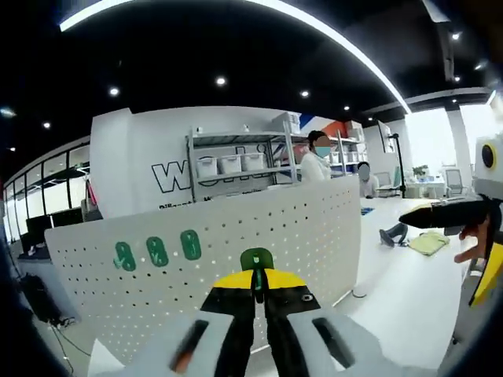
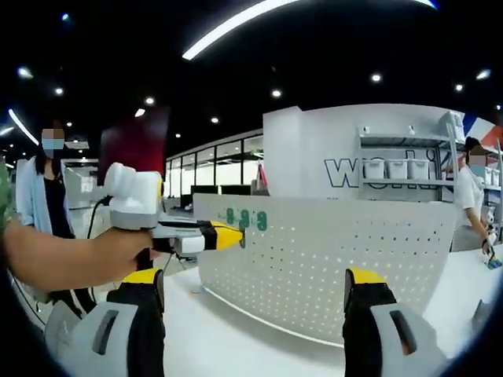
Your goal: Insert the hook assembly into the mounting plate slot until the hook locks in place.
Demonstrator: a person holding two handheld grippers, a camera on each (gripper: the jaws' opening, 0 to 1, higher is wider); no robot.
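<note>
Left claw (image 1: 258, 292): seen closed in the left gripper view, its yellow-tipped black jaws pressed together on the stem of a green hook (image 1: 256, 260), whose rounded top stands just above the tips.
Left claw from the other side: in the right gripper view it is seen coming in from the left (image 2: 236, 236), held by a person's hand (image 2: 118, 247), with its yellow tip just beside the near left edge of the pegboard; the hook itself cannot be made out there.
Right claw (image 2: 255, 294): seen wide open in the right gripper view, the two jaws standing well apart with nothing between them; it is held back from the pegboard.
Right claw from the other side: a dark tip is seen at the right edge of the left gripper view (image 1: 440, 214), with fingers below it.
Pegboard (image 1: 236, 236): a white perforated mounting plate, standing upright on the white desk (image 2: 220, 334) and curving away to the right.
Mounted hooks (image 1: 157, 252): three green pieces are seen in a row on the upper left of the pegboard, to the left of the held hook.
Shelf unit (image 1: 240, 161): grey metal, far behind the pegboard, with white bins on it.
People: one in white stands by the shelf (image 1: 316, 161); another stands far left in the right gripper view (image 2: 49, 196).
</note>
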